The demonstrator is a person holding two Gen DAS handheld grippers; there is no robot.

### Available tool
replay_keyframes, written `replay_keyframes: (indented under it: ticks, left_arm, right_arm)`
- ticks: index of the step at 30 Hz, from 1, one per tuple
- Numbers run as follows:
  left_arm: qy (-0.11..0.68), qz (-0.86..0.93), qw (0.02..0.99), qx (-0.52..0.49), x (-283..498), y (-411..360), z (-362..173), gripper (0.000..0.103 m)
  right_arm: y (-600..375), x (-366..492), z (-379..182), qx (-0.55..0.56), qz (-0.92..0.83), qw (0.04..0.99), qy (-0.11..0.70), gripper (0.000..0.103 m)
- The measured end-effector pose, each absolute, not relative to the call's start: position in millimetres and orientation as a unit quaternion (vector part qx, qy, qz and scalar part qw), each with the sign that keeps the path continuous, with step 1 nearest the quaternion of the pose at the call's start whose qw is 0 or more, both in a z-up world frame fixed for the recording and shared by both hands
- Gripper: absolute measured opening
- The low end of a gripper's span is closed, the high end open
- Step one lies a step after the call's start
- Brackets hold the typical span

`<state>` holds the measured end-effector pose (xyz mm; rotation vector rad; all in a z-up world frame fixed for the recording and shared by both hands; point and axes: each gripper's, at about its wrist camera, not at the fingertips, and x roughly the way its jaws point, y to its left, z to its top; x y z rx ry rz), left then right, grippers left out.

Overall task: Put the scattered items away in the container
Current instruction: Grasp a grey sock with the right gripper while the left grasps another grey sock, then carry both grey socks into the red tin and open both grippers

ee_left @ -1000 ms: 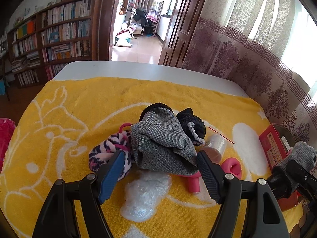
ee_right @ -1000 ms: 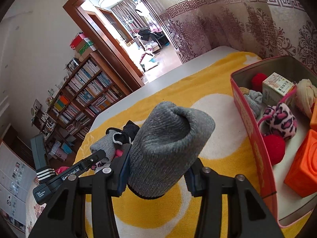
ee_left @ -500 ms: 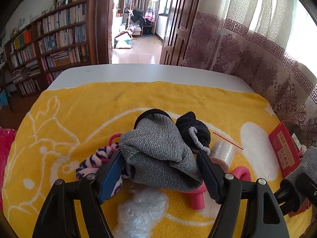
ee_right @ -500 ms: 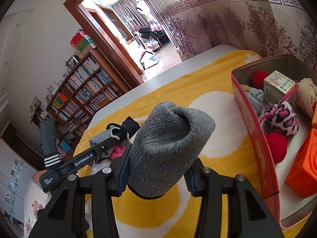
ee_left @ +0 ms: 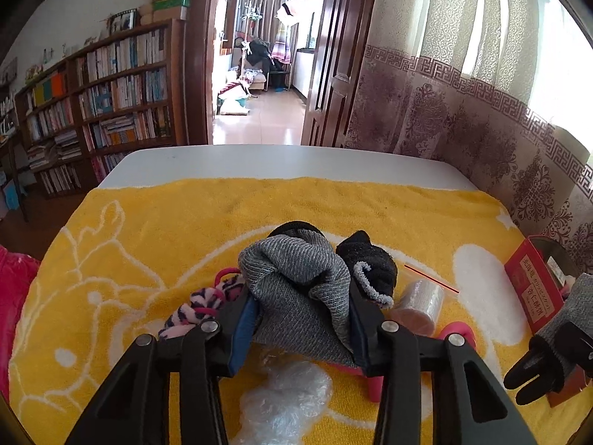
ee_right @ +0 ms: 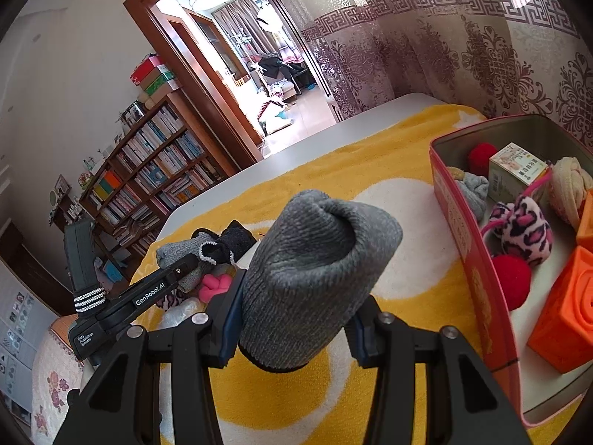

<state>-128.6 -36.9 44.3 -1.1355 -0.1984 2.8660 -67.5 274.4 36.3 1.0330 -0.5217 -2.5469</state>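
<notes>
My left gripper [ee_left: 302, 319] is shut on a grey knit sock [ee_left: 300, 289] in the pile on the yellow towel [ee_left: 166, 230]. A black sock [ee_left: 370, 263], a pink-and-black striped scrunchie [ee_left: 200, 306], a clear tape roll [ee_left: 418, 306], a pink dumbbell [ee_left: 454, 333] and crumpled plastic wrap [ee_left: 285, 400] lie around it. My right gripper [ee_right: 292, 319] is shut on a second rolled grey sock [ee_right: 315, 270], held above the towel just left of the red tin [ee_right: 467, 230]. The tin's corner [ee_left: 533, 289] shows in the left wrist view.
The tin holds red pompoms [ee_right: 509, 278], a leopard-print scrunchie [ee_right: 524, 230], a small box [ee_right: 515, 172], a cream knot [ee_right: 569, 189] and an orange block [ee_right: 567, 319]. A curtain [ee_left: 463, 118] hangs on the right, a bookshelf [ee_left: 100, 100] stands beyond the table.
My left gripper has closed its jaws onto the grey sock in the pile. My right gripper with its sock has barely moved.
</notes>
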Motion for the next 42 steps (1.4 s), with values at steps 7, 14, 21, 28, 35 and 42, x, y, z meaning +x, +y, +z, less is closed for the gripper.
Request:
replay_keyframes:
  ticks: [7,14,21,28,35,42]
  left_arm:
    - [-0.096,0.942,0.029,-0.319,-103,-52,79,0.045]
    - [-0.121,0.943,0.055,-0.304,-91,-52,96,0.045]
    - [-0.118,0.946,0.089,-0.29,-78,-30,112,0.045]
    - [-0.122,0.941,0.138,-0.283,-68,-4,127,0.045]
    - [-0.116,0.931,0.182,-0.294,-70,41,132,0.045]
    - [-0.093,0.925,0.219,-0.298,-76,91,139,0.045]
  right_arm:
    - [275,-64,40,0.352,-0.903,0.168,-0.18,0.051]
    - [275,-59,48,0.332,-0.914,0.159,-0.171,0.051]
    - [294,-51,65,0.297,-0.926,0.142,-0.183,0.051]
    - [349,-48,85,0.274,-0.937,0.083,-0.199,0.051]
    - [396,-48,97,0.283,-0.943,0.028,-0.173,0.052]
    - [429,-65,88,0.315,-0.934,0.003,-0.168,0.059]
